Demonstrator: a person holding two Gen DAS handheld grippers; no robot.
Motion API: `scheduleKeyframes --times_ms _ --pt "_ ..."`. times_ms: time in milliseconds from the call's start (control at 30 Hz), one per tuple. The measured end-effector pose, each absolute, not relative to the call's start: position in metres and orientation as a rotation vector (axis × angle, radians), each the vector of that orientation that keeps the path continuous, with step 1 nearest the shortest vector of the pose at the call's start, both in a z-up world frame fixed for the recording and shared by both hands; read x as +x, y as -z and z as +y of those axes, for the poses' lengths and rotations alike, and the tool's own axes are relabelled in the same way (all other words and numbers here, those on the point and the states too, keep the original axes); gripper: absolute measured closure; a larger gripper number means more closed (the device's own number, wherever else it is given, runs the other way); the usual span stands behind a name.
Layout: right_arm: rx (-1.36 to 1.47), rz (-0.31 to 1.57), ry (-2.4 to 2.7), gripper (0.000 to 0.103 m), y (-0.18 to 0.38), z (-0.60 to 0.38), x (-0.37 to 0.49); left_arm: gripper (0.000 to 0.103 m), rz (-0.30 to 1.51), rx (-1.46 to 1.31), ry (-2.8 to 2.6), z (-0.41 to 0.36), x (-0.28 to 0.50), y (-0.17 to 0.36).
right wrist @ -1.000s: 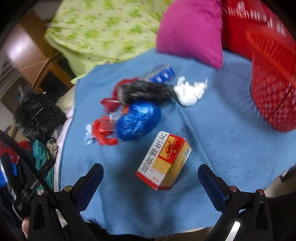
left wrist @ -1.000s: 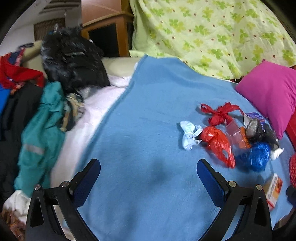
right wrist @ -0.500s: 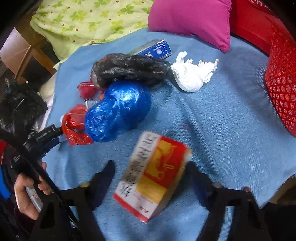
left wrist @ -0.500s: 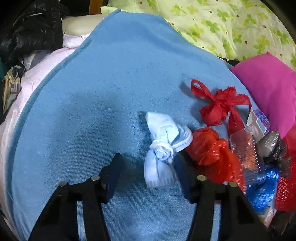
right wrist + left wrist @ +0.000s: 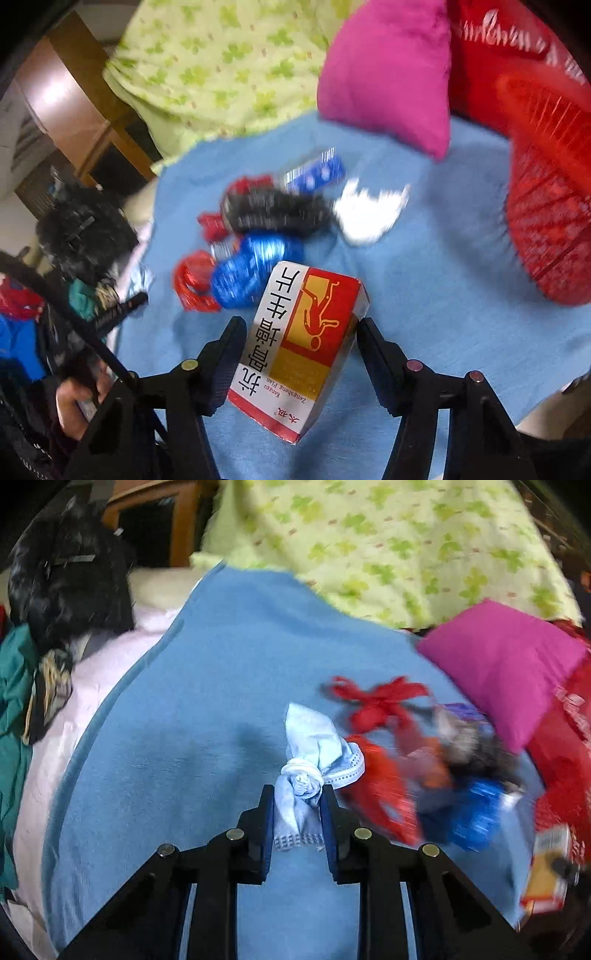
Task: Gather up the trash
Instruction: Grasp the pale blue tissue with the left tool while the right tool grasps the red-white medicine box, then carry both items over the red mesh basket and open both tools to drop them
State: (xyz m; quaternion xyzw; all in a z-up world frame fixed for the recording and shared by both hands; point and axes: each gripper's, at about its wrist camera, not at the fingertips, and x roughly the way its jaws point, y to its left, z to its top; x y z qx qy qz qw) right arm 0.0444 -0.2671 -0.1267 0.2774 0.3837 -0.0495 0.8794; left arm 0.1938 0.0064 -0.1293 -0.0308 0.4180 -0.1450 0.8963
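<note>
A knotted light-blue face mask (image 5: 314, 738) lies on the blue blanket (image 5: 192, 720). My left gripper (image 5: 297, 797) is closing, and its pads press on the mask's lower end. A red, white and yellow medicine box (image 5: 295, 354) sits between the fingers of my right gripper (image 5: 301, 325), whose jaws are still closing with both pads against the box's sides. More trash is piled beyond: a blue bag (image 5: 251, 273), a black bag (image 5: 273, 214), red bags (image 5: 380, 705), a white tissue (image 5: 369, 214) and a small blue box (image 5: 317, 173).
A red mesh basket (image 5: 546, 221) stands at the right, by a pink pillow (image 5: 388, 74). A green patterned quilt (image 5: 369, 546) lies at the back. Clothes and a black bag (image 5: 66, 579) are heaped at the left. A hand (image 5: 74, 402) holds the other gripper at lower left.
Both grippers went from wide open to closed: the left one reached the face mask and pinched it, and the right one came down around the medicine box and gripped it.
</note>
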Motion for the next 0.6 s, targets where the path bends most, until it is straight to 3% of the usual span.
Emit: scheduleKeyframes --times_ms 333,600 --pt "0.654 0.532 0.212 0.038 0.039 -0.349 -0.044 0.078 0.713 0.099 0.740 -0.134 0.107 0.024" --pt "0.760 0.459 0.335 0.038 0.028 -0.456 -0.099 0.078 0.723 0.214 1.002 -0.284 0.077 0.003"
